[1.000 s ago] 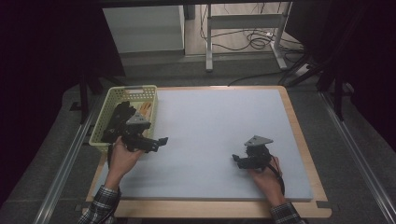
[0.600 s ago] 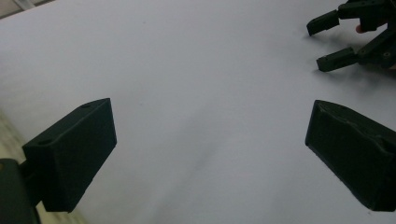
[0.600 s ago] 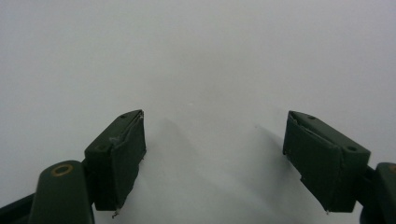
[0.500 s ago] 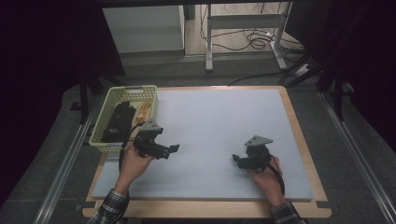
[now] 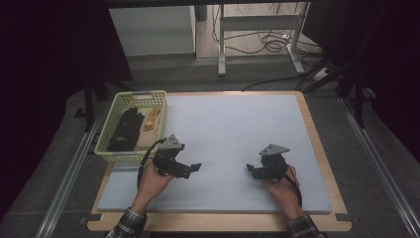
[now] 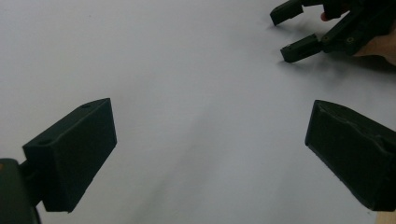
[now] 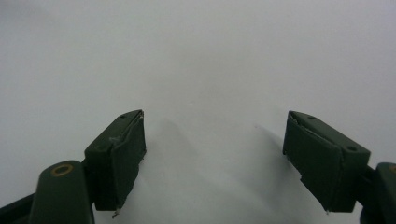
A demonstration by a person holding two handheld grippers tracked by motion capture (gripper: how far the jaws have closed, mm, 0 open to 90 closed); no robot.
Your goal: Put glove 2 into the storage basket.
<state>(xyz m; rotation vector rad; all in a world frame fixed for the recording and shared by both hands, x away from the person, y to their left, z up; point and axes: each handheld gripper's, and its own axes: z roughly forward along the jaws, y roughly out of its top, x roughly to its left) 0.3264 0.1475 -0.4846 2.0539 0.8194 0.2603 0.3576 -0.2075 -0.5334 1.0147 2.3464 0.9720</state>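
We see the left tongs (image 5: 194,167) over the pale grey worktop (image 5: 233,134), just in front of the yellow basket (image 5: 111,137). Their jaws stand wide, with nothing between them. The right tongs (image 5: 250,171) rest low on the worktop, well apart from the left ones, also wide and holding nothing. In the basket lie a black glove (image 5: 124,129) and, touching it, a tan glove (image 5: 151,120).
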